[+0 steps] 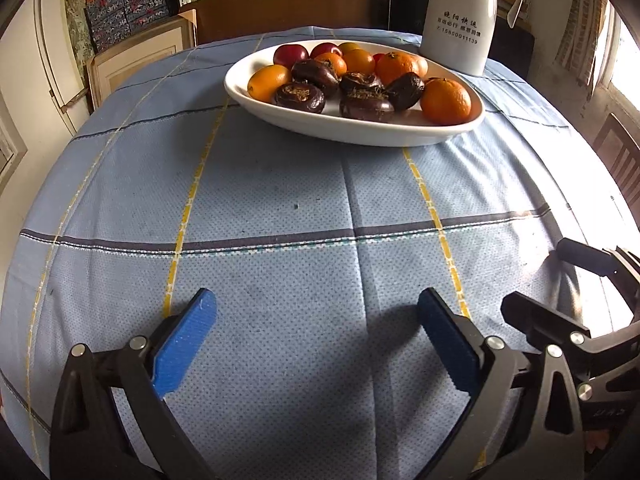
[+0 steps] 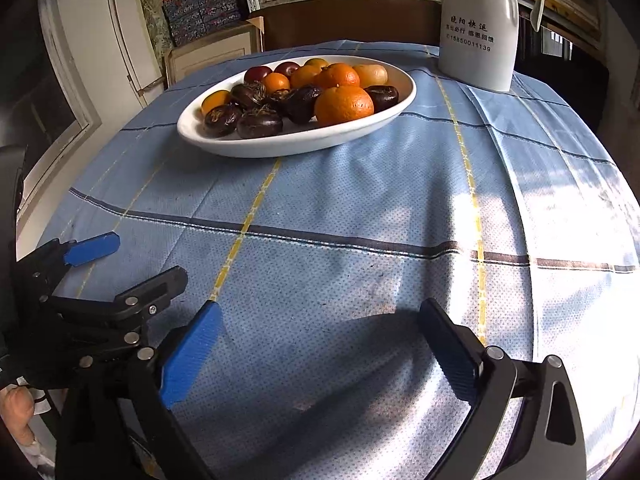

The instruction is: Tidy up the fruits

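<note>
A white oval bowl stands at the far middle of the table. It holds several oranges, dark brown water chestnuts and red fruits. My left gripper is open and empty, low over the cloth well short of the bowl. My right gripper is open and empty, beside the left one. The right gripper's fingers show at the right edge of the left wrist view. The left gripper's fingers show at the left edge of the right wrist view.
A blue checked tablecloth covers the table. A white thermos jug stands behind the bowl on the right. Boxes, shelves and a dark chair back stand beyond the far edge.
</note>
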{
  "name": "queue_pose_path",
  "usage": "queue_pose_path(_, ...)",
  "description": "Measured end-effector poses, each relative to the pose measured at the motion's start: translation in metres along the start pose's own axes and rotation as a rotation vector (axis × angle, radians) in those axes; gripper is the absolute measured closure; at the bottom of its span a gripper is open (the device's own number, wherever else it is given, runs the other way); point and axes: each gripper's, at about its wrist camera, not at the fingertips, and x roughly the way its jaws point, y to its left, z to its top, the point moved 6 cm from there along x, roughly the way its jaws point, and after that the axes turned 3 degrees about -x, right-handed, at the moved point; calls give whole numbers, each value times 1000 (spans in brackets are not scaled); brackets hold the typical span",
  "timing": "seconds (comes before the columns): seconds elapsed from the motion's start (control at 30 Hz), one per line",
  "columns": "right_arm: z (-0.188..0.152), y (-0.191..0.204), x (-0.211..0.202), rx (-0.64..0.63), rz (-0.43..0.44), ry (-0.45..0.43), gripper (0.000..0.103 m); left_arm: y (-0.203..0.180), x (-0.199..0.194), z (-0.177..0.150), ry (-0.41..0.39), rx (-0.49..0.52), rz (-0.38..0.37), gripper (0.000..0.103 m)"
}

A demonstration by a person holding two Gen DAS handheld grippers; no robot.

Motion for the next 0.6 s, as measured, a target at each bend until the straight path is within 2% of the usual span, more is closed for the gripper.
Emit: queue_pose_path(0.6, 1, 0, 1, 1, 3, 6, 3, 0, 1, 0, 4, 0, -2, 4)
